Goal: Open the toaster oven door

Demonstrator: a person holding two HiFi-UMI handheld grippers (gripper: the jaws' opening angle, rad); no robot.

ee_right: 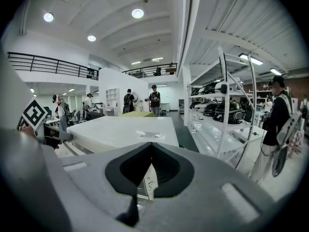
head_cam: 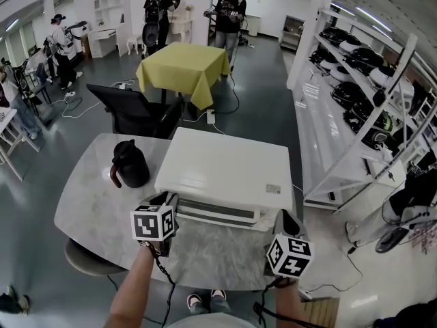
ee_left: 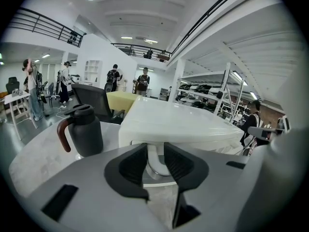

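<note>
A white toaster oven point(head_cam: 225, 166) stands on a round marble table point(head_cam: 95, 203), its door facing me and closed. My left gripper point(head_cam: 167, 200) is at the left end of the door's top edge. In the left gripper view the white door handle point(ee_left: 155, 166) fills the narrow gap between the dark pads point(ee_left: 133, 166), and the left gripper point(ee_left: 155, 151) is shut on it. My right gripper point(head_cam: 287, 221) hovers by the oven's right front corner. Seen in the right gripper view, the right gripper point(ee_right: 150, 151) is shut on nothing, with the oven point(ee_right: 120, 132) just beyond it.
A black thermos jug point(head_cam: 130, 162) stands on the table left of the oven. Behind the table are a black office chair point(head_cam: 136, 111) and a yellow-clothed table point(head_cam: 184, 63). White shelving point(head_cam: 355, 94) runs along the right. Several people stand at the back.
</note>
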